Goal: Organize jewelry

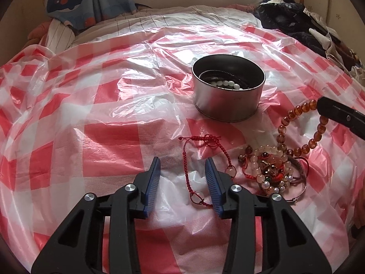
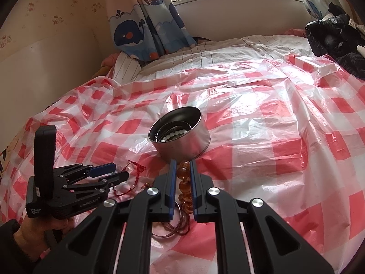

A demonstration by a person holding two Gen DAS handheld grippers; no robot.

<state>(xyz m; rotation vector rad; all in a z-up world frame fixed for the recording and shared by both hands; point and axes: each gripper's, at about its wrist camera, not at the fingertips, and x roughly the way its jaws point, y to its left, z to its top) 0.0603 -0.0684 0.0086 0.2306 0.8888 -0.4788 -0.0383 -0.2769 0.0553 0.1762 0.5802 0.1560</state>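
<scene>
A round metal tin (image 1: 228, 91) stands on the red-checked plastic sheet and holds a white bead bracelet (image 1: 225, 84) and dark bracelets; it also shows in the right wrist view (image 2: 180, 134). My left gripper (image 1: 182, 169) is open and empty, low over a red cord bracelet (image 1: 196, 159). My right gripper (image 2: 183, 166) is shut on an amber bead bracelet (image 2: 183, 182), whose loop (image 1: 303, 127) hangs from the right gripper's finger (image 1: 335, 111). A pile of mixed bead bracelets (image 1: 271, 171) lies right of the left gripper.
The checked plastic sheet (image 2: 273, 137) covers a bed with a striped sheet (image 2: 205, 59). Dark clothes (image 2: 337, 38) are piled at the far right. Whale-print curtains (image 2: 141, 29) hang at the far left under a window.
</scene>
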